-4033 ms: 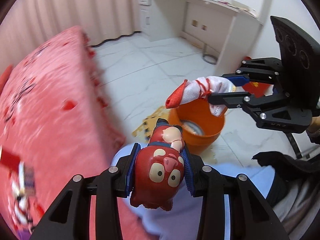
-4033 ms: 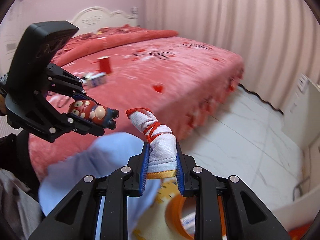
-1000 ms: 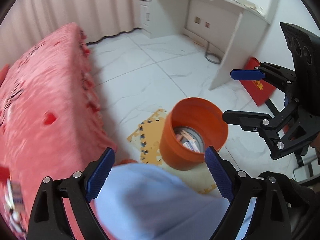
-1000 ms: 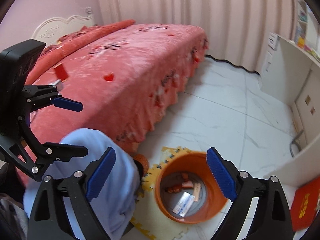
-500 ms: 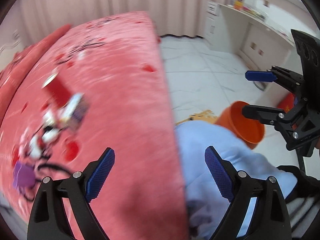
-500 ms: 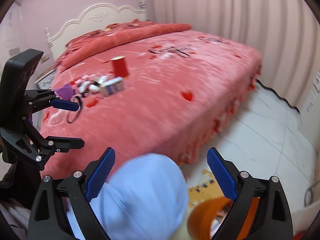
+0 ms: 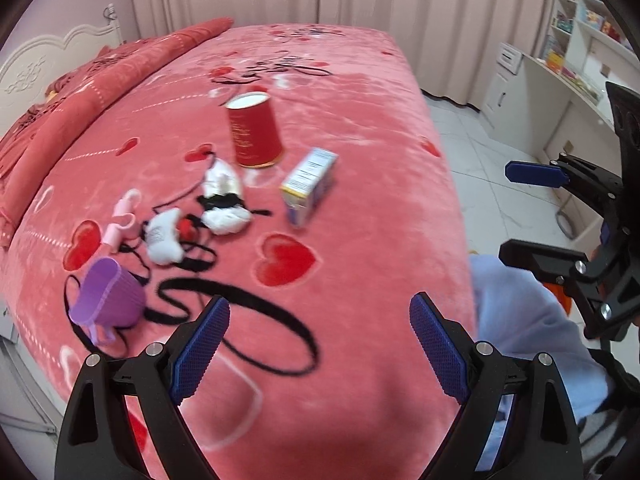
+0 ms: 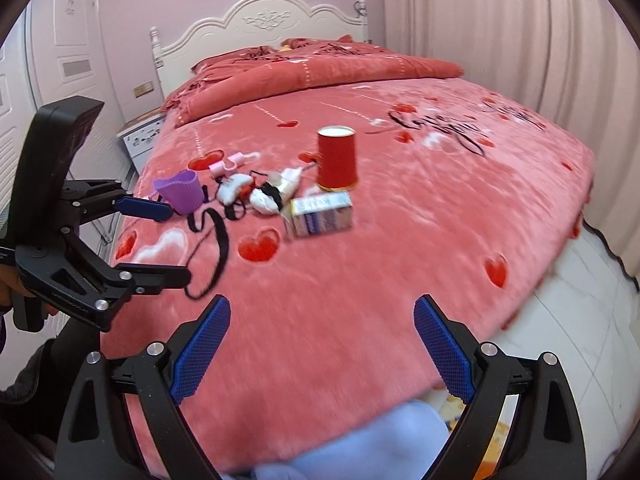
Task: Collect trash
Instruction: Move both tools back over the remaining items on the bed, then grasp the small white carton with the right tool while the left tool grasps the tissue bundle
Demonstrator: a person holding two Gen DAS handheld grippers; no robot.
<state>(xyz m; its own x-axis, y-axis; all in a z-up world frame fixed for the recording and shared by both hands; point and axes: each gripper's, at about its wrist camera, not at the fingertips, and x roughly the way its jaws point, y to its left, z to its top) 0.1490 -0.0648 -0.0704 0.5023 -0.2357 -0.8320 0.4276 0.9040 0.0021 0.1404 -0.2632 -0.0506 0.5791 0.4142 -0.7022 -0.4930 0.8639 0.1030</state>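
**Two empty grippers above a bed strewn with small trash**

A bed covered in a pink-red blanket (image 7: 360, 200) with red hearts fills both wrist views. The left gripper (image 7: 319, 344) sits at the bottom of its own view, blue-padded fingers (image 7: 200, 346) spread wide, with nothing between them but blanket. The right gripper (image 8: 322, 346) is in the same state in its own view: fingers (image 8: 442, 350) wide apart, holding nothing. Each gripper also shows at the edge of the other's view, jaws parted and empty.

The trash lies in a loose cluster on the blanket, ahead of both grippers and apart from them. A red paper cup (image 7: 254, 130) stands upright at the far side of the cluster. Just beside it, toward the bed's edge, lies a small white and purple carton (image 7: 310, 184) on its side. On the cup's other side are crumpled white cloth pieces (image 7: 222, 196), tangled with a black cord (image 7: 248, 304) that loops across the blanket toward the left gripper. A small pink plastic item (image 7: 122, 218) lies past the cloth. A purple cup (image 7: 106, 300) lies on its side nearest the left gripper's left finger.

A knee in pale blue fabric (image 7: 520, 320) shows at the near edge of the bed. A white headboard (image 8: 260, 24) stands at the far end, with pale curtains (image 8: 500, 32) alongside.
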